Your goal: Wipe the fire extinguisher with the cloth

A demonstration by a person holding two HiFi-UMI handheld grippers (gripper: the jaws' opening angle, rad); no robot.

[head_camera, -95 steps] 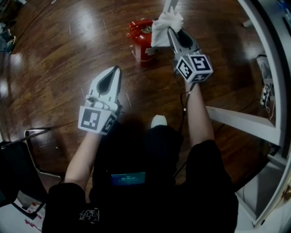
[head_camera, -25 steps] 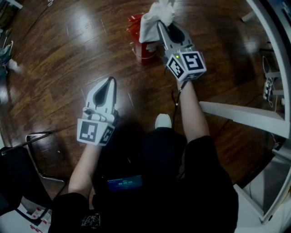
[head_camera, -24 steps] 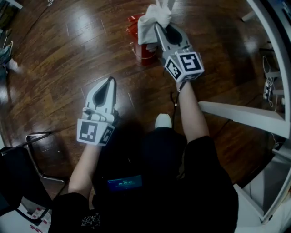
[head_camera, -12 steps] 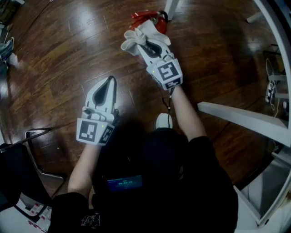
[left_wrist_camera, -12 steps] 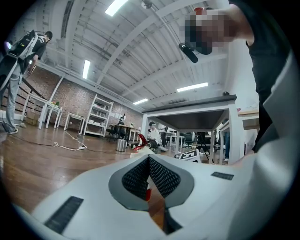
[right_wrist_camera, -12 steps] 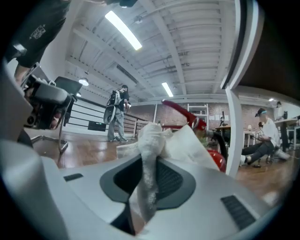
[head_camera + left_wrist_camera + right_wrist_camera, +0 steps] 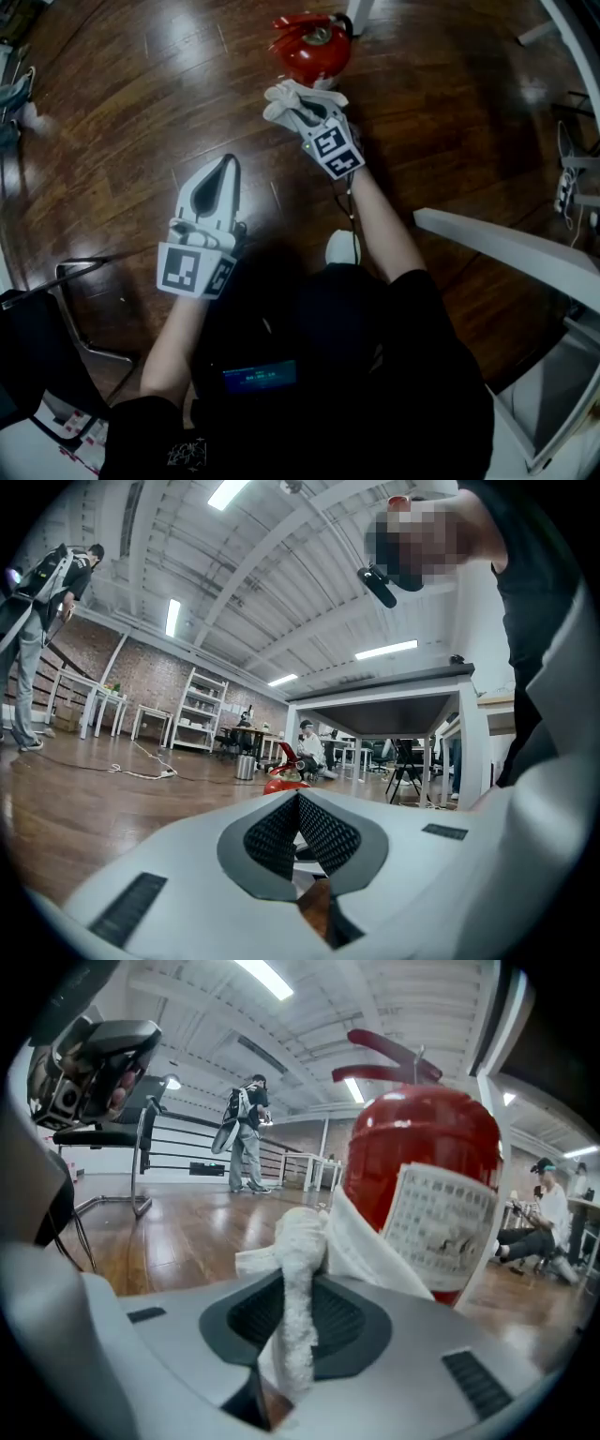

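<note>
- Right hand-held gripper (image 7: 296, 1309): jaws clamped on a white cloth (image 7: 302, 1258). The cloth is bunched into a thick roll between the pads, and a loose flap fans out ahead of the jaw tips.
- Fire extinguisher (image 7: 419, 1138): stands upright on the wood floor (image 7: 112, 122), just ahead of the right hand-held gripper and slightly to its right. The loose flap lies against the lower side of the red body, or very near it; I cannot tell whether it is pressing.
- Left hand-held gripper (image 7: 225, 167): jaws together with nothing between them. It is held low and well back from the extinguisher, pointing roughly toward it.
- Handling, cloth — soft, light and floppy. The grip is near the middle of the bunch, so only the free flap will drag over the surface. It could fold back on itself unless pushed flat against the metal.
- Handling, extinguisher — looks like a rigid, heavy steel cylinder with glossy paint, so it is probably slick under the cloth and unlikely to tip from a light wipe. A hard sideways shove could rock or slide it on the polished floor.
- Paper label (image 7: 439, 1224) on the side facing the gripper: likely more friction there, and the edges might catch.
- If steadying is wanted, the red lever (image 7: 386, 1057) and the neck at the top look like the natural hold for the idle left hand-held gripper; the round body is too wide for the jaws.
</note>
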